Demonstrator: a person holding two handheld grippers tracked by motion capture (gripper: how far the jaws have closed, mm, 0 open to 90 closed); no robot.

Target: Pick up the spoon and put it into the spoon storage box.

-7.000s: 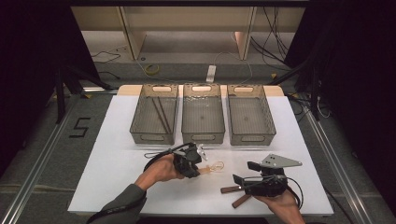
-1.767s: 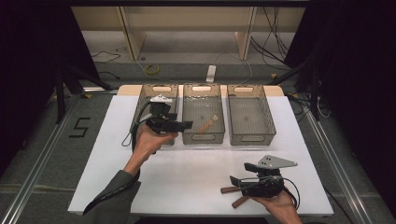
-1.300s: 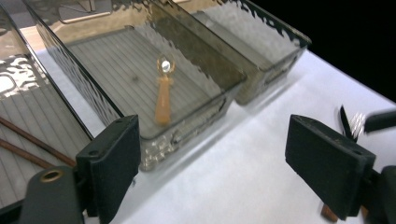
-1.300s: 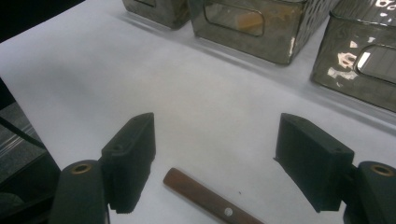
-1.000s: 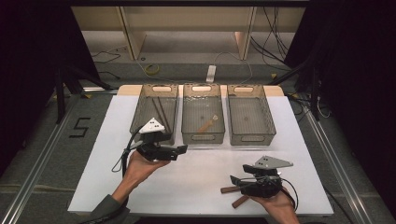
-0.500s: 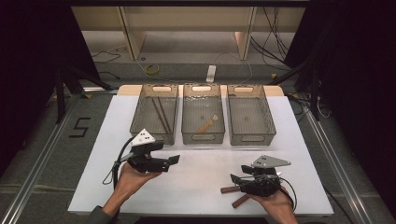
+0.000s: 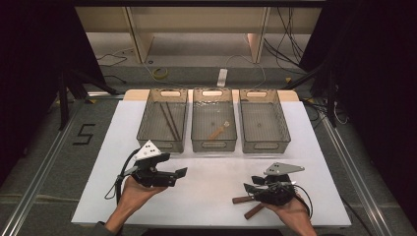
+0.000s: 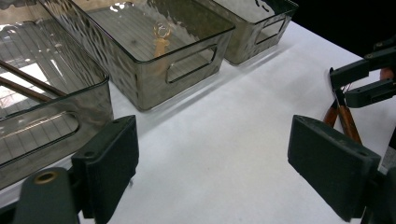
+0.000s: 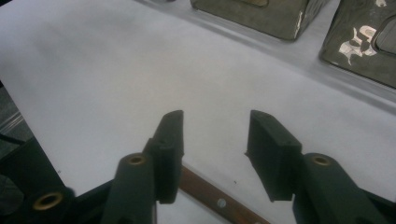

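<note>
Two hands enter from the bottom of the high view, palms up. We see the left gripper (image 7: 181,172) at lower left, held level, jaws spread wide on nothing. The right gripper (image 7: 250,186), at lower right, has been closing, its jaws half-spread above two brown wooden-handled utensils (image 7: 242,199) lying crossed on the white desk (image 7: 216,162); one handle (image 9: 219,203) shows a rivet. Three clear bins (image 7: 213,127) line the upper centre.

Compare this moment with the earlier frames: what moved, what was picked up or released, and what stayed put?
The left hand-held gripper carried a small wooden-handled utensil into the middle bin, released it, and drew back, jaws open and empty. The right hand-held gripper stayed over the brown-handled pieces, its jaws closing partway. The bins are unmoved.
</note>
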